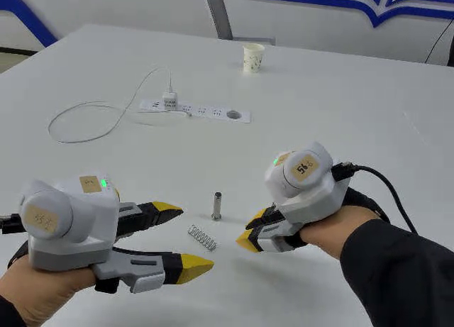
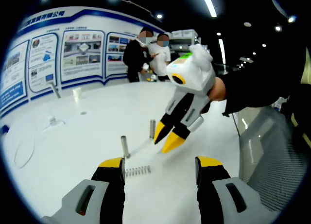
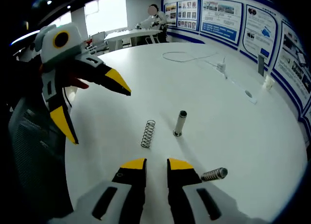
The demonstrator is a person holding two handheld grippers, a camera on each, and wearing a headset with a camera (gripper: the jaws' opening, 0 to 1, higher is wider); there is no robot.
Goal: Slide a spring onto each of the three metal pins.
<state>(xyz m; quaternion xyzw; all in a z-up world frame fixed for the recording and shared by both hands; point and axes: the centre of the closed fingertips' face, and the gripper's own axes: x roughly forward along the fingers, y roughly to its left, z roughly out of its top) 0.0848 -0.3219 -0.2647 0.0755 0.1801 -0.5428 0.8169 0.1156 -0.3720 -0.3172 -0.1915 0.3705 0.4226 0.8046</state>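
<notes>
One bare metal pin (image 1: 216, 205) stands upright on the white table (image 1: 319, 114), between my two grippers. A loose spring (image 1: 202, 236) lies flat just in front of it. My left gripper (image 1: 183, 238) is wide open, its yellow tips either side of the spring (image 2: 137, 171) and short of the pin (image 2: 125, 146). My right gripper (image 1: 252, 229) hovers right of the pin, jaws only narrowly apart with nothing between them. From the right gripper (image 3: 156, 164), the spring (image 3: 147, 133) and pin (image 3: 180, 123) lie ahead. A second pin wearing a spring (image 3: 214, 174) lies beside its right jaw.
A paper cup (image 1: 253, 57) stands at the far side of the table. A white power strip (image 1: 198, 110) with a plugged charger and a looping cable (image 1: 85, 121) lies mid-table. Two people (image 2: 148, 54) stand in the background.
</notes>
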